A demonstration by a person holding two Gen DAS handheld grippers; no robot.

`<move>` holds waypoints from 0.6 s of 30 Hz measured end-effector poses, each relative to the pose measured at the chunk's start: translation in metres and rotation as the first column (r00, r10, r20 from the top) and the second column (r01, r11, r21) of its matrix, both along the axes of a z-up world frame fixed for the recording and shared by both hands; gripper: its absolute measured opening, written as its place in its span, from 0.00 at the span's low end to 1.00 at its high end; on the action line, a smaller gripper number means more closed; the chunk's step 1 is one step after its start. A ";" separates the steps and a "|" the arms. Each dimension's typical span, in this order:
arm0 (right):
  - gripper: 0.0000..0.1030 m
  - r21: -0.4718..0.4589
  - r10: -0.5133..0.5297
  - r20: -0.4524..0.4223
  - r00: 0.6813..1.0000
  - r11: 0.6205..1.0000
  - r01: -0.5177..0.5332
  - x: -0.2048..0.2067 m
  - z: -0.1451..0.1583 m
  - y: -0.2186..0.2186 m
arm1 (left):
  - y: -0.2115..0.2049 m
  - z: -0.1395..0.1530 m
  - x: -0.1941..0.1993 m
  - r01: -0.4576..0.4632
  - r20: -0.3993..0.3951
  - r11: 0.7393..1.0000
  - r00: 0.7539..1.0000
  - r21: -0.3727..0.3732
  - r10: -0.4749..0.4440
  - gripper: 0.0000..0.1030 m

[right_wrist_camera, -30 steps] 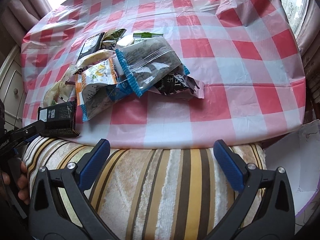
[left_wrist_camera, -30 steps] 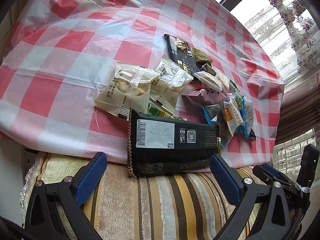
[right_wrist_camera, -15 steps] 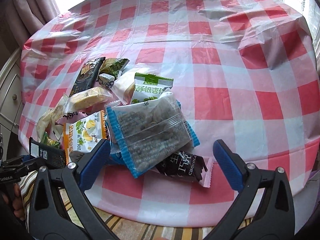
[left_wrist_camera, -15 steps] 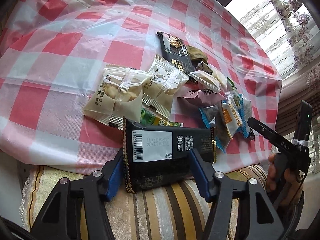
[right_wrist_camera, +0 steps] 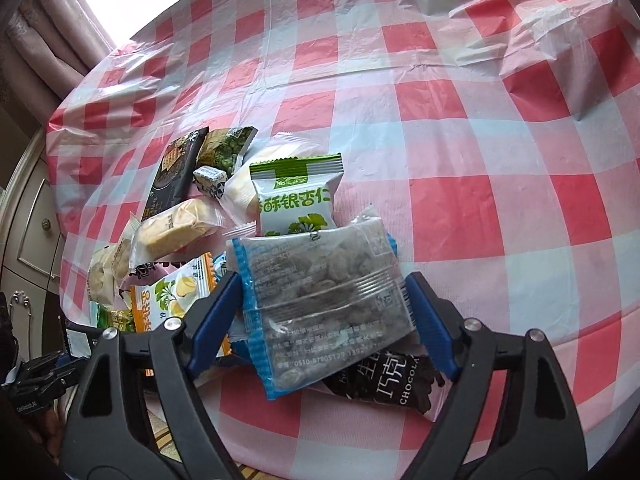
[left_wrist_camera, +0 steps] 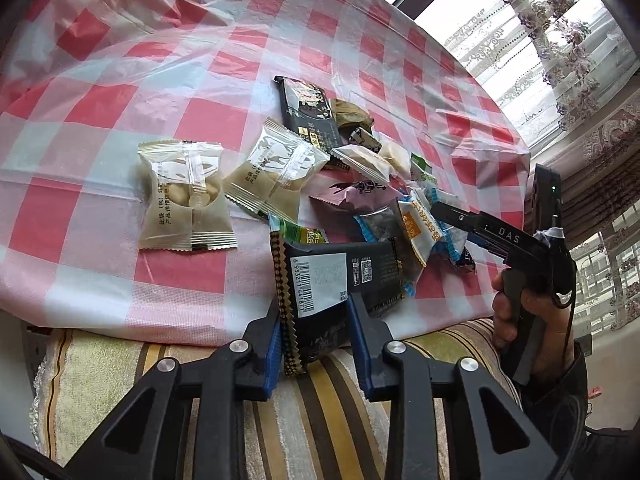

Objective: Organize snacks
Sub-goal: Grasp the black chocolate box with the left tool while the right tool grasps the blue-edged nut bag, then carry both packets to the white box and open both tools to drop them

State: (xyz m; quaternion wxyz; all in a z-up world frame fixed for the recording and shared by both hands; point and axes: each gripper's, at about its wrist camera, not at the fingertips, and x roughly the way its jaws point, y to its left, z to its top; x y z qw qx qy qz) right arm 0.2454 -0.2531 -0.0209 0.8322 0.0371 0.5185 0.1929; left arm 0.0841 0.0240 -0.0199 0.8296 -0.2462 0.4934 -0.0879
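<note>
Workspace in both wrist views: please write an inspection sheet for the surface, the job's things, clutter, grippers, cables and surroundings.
Surface: checked tablecloth, red and white, under wrinkled clear plastic; striped cloth at the near edge.
Job's things: mixed snack packets heaped together; two pale packets lie to one side.
Clutter: nothing seen.
Grippers: left gripper has just been closing and pinches the black barcode packet; right gripper has just been closing, its fingers flanking the clear blue-edged packet, contact unclear.
Cables: thin black cable on the right gripper.
Surroundings: curtained window; cabinet.
</note>
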 end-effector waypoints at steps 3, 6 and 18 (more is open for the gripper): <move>0.76 0.005 -0.006 0.016 1.000 1.000 0.006 -0.007 0.004 -0.002 | -0.004 0.004 -0.004 0.002 0.011 1.000 1.000 -0.007 -0.002 0.26; 0.74 0.031 -0.040 0.026 0.999 0.999 0.039 -0.010 0.007 -0.012 | -0.007 0.008 -0.007 -0.001 0.021 1.000 1.000 -0.011 0.001 0.24; 0.65 0.128 -0.121 0.114 0.986 0.986 0.106 -0.029 0.031 -0.046 | -0.012 0.025 -0.020 -0.034 0.079 0.999 0.996 -0.042 0.038 0.18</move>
